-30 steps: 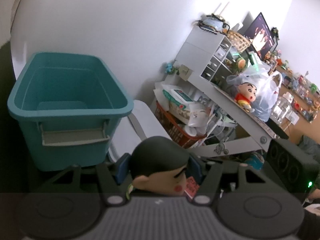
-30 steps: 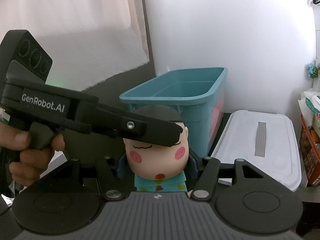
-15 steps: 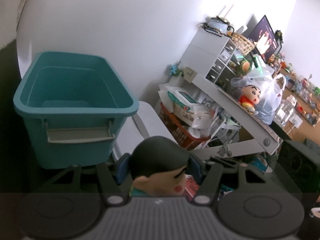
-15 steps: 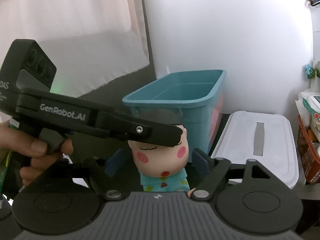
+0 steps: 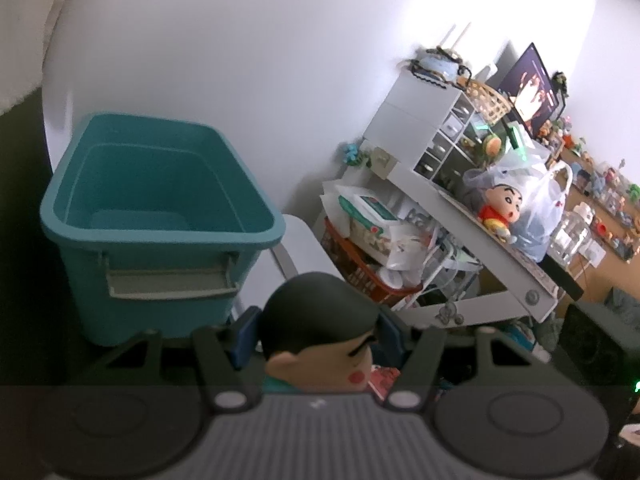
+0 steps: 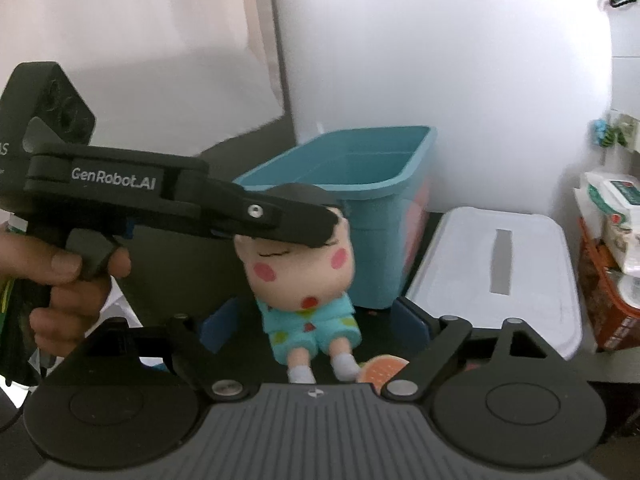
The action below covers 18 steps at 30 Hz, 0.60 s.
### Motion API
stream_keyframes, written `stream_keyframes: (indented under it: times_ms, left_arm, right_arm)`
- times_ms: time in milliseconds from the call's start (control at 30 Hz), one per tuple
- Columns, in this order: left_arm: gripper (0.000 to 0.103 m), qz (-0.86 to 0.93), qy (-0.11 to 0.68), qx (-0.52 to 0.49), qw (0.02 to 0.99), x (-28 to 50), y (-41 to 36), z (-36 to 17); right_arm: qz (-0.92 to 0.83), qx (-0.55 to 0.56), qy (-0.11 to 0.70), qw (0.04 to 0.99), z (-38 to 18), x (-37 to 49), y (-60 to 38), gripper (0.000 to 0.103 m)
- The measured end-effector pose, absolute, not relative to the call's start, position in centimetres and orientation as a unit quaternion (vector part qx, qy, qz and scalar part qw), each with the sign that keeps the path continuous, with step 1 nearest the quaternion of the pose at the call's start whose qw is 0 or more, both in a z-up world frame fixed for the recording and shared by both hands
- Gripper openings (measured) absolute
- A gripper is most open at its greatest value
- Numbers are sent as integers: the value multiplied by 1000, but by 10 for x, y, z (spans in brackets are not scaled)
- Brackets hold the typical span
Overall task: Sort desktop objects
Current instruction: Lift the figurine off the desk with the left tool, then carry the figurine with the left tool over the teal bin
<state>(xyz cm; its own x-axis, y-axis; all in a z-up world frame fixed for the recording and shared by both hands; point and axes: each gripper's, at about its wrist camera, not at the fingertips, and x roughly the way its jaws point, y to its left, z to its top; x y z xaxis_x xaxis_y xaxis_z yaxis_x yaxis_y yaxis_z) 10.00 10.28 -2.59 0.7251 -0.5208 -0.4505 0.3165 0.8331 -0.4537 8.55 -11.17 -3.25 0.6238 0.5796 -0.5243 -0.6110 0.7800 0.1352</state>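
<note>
L hand-held gripper point(image 5: 318, 330) clamps doll point(image 6: 304, 276) head; R's jaws just opened.

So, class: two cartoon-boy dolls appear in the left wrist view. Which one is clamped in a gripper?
The doll in turquoise pyjamas, its head between the left gripper pads. The other, a red-shirted doll, sits on the white shelf, untouched.

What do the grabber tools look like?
Both are black plastic. The left gripper has a pistol handle with a trigger, white "GenRobot.AI" lettering and silver screws. The right gripper has blue finger pads, two round discs and a ribbed grey middle.
</note>
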Motion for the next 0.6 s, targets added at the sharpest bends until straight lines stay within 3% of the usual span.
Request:
stream_keyframes:
  times_ms: [600]
  left_arm:
    - [65, -212, 285, -174, 918, 103, 110, -22]
  right_arm:
    - [245, 3, 331, 911, -19, 76, -133, 88]
